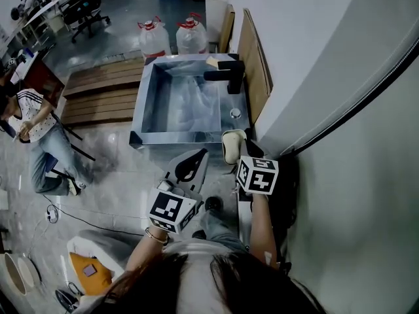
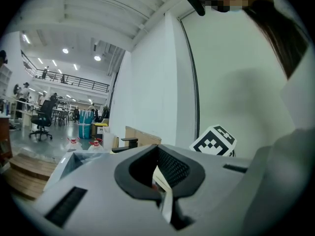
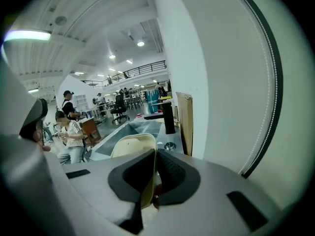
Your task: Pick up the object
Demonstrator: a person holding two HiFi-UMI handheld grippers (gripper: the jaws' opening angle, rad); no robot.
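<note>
Plate (image 1: 230, 145), cream with a raised rim, stands on edge between the jaws of the right hand-held gripper (image 1: 234, 154), which are clamped on its lower part. In the head view it hangs off any surface, just short of the near right corner of the steel sink (image 1: 148, 103), close to the white wall (image 1: 340, 77). The right gripper view shows the plate (image 3: 129, 149) rising out of the right hand-held gripper (image 3: 152, 177), with a black faucet (image 3: 169, 118) and the sink basin (image 3: 129, 130) beyond it.

The left hand-held gripper (image 1: 191, 165) is held lower and to the left, apart from the plate. In its own view the left hand-held gripper (image 2: 158, 177) has its jaws closed together on a thin white slip (image 2: 165, 190). Two water bottles (image 1: 154, 38) stand on the floor behind the sink. A seated person (image 1: 36, 123) is well to the left.
</note>
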